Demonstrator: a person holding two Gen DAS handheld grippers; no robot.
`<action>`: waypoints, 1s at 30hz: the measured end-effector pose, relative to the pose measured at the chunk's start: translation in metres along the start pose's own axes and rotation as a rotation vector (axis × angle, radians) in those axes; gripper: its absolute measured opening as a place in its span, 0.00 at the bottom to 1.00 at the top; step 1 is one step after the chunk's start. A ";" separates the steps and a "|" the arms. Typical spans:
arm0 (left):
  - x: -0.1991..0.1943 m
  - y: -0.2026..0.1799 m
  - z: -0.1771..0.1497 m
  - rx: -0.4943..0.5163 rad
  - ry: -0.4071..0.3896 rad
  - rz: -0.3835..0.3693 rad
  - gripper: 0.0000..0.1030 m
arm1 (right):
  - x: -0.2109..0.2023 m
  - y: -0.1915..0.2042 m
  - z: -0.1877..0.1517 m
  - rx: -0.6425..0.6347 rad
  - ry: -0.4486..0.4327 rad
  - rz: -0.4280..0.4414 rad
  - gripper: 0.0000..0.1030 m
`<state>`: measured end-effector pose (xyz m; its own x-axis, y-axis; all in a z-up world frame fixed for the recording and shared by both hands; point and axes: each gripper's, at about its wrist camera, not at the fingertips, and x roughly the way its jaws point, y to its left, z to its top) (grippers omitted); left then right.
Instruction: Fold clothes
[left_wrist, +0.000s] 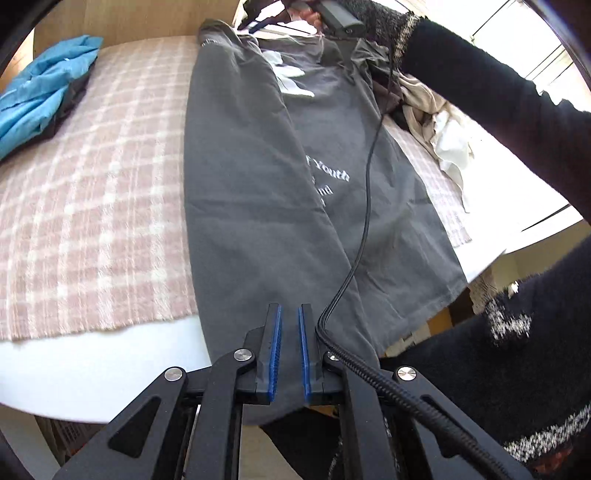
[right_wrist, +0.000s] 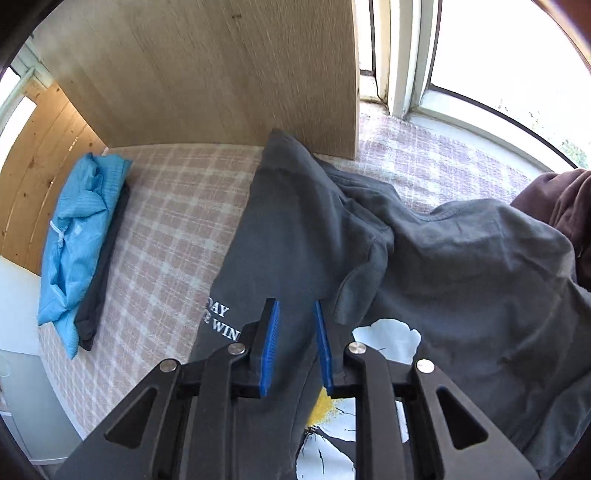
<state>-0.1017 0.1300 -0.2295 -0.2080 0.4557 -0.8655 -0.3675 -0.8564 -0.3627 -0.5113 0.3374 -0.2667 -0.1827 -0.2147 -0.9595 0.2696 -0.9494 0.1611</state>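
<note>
A dark grey T-shirt (left_wrist: 258, 177) with white lettering and a flower print lies lengthwise on the pink plaid blanket, its left side folded over the middle. My left gripper (left_wrist: 290, 314) is at the shirt's near hem, jaws a narrow gap apart with grey cloth running between them. My right gripper (right_wrist: 296, 310) is at the far collar end (right_wrist: 295, 236), jaws a little apart over the folded edge, cloth between the blue pads (right_wrist: 271, 332). In the left wrist view the right gripper (left_wrist: 341, 20) shows at the shirt's far end.
A folded blue garment on a dark one (left_wrist: 40, 92) lies at the blanket's left side, also in the right wrist view (right_wrist: 77, 236). A heap of cream and brown clothes (left_wrist: 436, 122) sits to the right. A wooden panel (right_wrist: 221, 74) and a window (right_wrist: 498, 66) stand behind. A black cable (left_wrist: 365, 206) crosses the shirt.
</note>
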 end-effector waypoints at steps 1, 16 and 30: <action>0.007 0.005 0.007 -0.017 -0.008 -0.005 0.07 | 0.010 -0.004 -0.004 -0.002 0.013 -0.001 0.19; 0.024 0.004 -0.018 0.016 0.038 -0.093 0.11 | 0.005 0.023 -0.081 -0.165 0.053 0.133 0.21; 0.015 -0.020 -0.055 -0.029 -0.010 -0.018 0.14 | -0.067 -0.003 -0.187 -0.191 0.066 0.266 0.29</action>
<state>-0.0477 0.1406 -0.2539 -0.2112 0.4731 -0.8553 -0.3445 -0.8549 -0.3879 -0.3232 0.3979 -0.2460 -0.0219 -0.4283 -0.9034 0.4731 -0.8005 0.3680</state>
